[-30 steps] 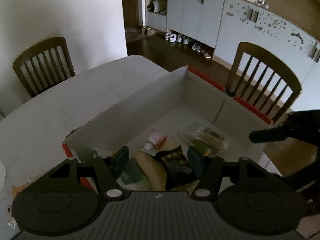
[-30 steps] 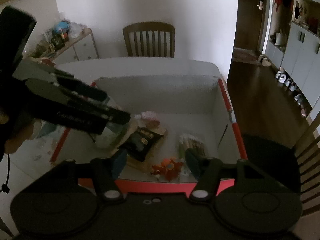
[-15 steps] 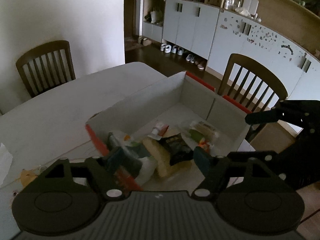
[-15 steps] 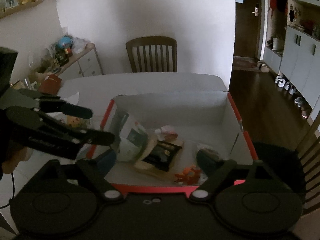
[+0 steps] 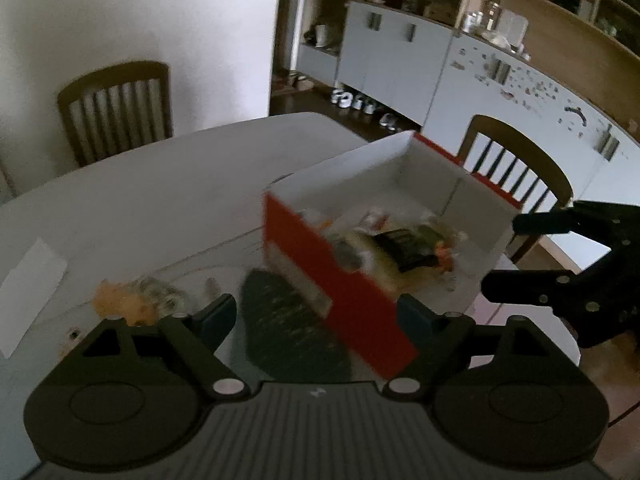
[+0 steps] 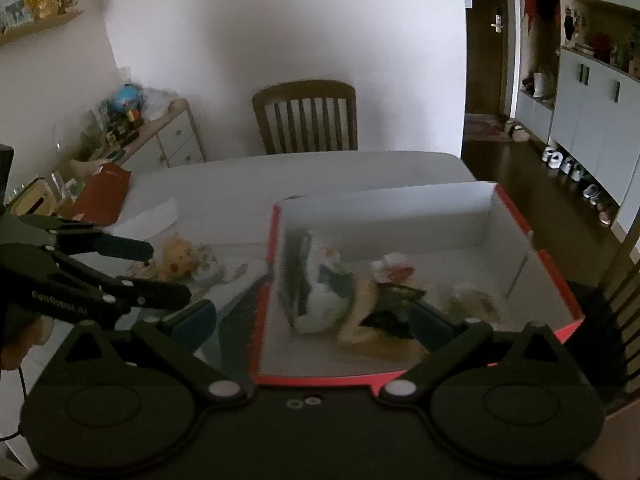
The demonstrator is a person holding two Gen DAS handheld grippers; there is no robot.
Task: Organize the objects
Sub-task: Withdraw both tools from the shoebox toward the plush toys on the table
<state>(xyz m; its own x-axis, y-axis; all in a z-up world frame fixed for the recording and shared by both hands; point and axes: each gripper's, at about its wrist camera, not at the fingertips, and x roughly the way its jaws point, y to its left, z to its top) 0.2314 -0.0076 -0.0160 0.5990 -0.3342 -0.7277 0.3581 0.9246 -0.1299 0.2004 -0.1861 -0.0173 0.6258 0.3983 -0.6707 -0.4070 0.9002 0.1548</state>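
A box [image 5: 332, 284], red outside and white inside, stands on the white table [image 5: 160, 200]. In it lie a white and green bag [image 6: 320, 300], a black packet [image 6: 394, 306] and a small pink packet [image 6: 394, 268], all blurred. My left gripper [image 5: 316, 316] hangs over the table beside the box's red wall. Its jaws are opening, with nothing between the pads. My right gripper [image 6: 312, 320] hovers at the box's near rim [image 6: 320, 380], jaws opening wide and holding nothing. Each gripper shows in the other's view: the right gripper [image 5: 516, 258] and the left gripper [image 6: 160, 270].
On the table left of the box lie an orange plush toy [image 6: 180, 256], a dark flat packet [image 5: 288, 328] and a white sheet [image 5: 32, 280]. Wooden chairs [image 6: 306, 120] [image 5: 516, 168] stand at the table's far side and behind the box. A cluttered sideboard [image 6: 160, 136] stands by the wall.
Both grippers have drawn back from inside the box and spread their jaws wider. The left one slid sideways past the box's red wall to over the table. The bag stays in the box.
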